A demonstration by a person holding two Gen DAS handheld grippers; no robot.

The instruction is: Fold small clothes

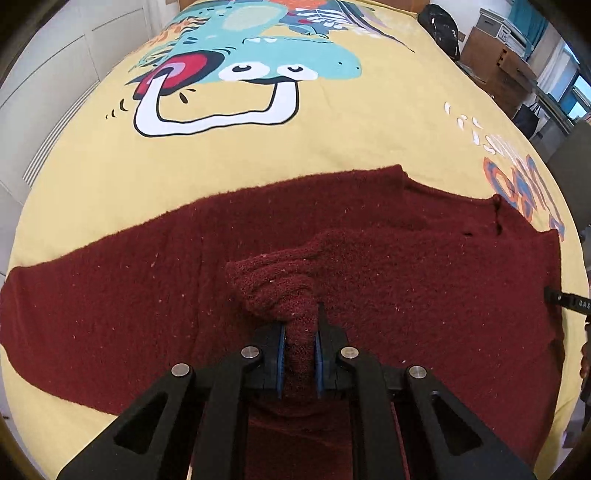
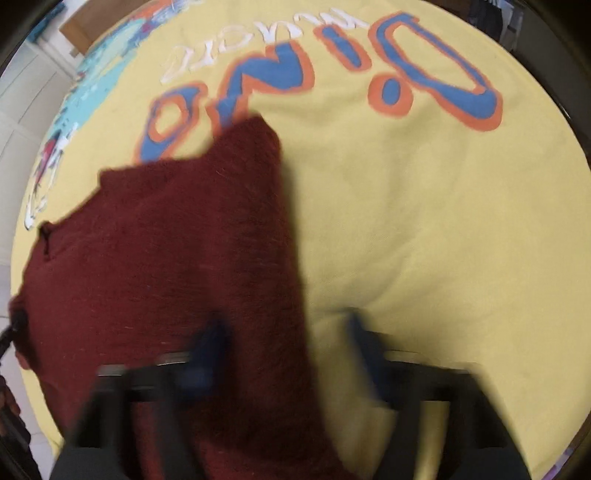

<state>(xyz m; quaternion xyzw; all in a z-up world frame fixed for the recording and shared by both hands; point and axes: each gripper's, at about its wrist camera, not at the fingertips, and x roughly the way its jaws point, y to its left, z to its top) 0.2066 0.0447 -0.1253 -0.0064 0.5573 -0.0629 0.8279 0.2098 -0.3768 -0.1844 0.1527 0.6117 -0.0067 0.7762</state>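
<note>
A dark red fuzzy sweater [image 1: 129, 280] lies spread on a yellow printed cloth [image 1: 332, 136]. My left gripper [image 1: 300, 328] is shut on a bunched fold of the sweater and holds it lifted above the rest of the garment. In the right wrist view, which is motion-blurred, the sweater [image 2: 166, 266] fills the left half, with one edge running down between my fingers. My right gripper [image 2: 286, 332] is open, its left finger over the sweater and its right finger over the yellow cloth [image 2: 424, 229].
The yellow cloth carries a cartoon dinosaur print [image 1: 251, 62] and blue-orange lettering [image 2: 332, 62]. Cardboard boxes [image 1: 506, 62] and a black bag [image 1: 443, 26] stand beyond the far right edge. White cabinet doors [image 1: 55, 66] are at the left.
</note>
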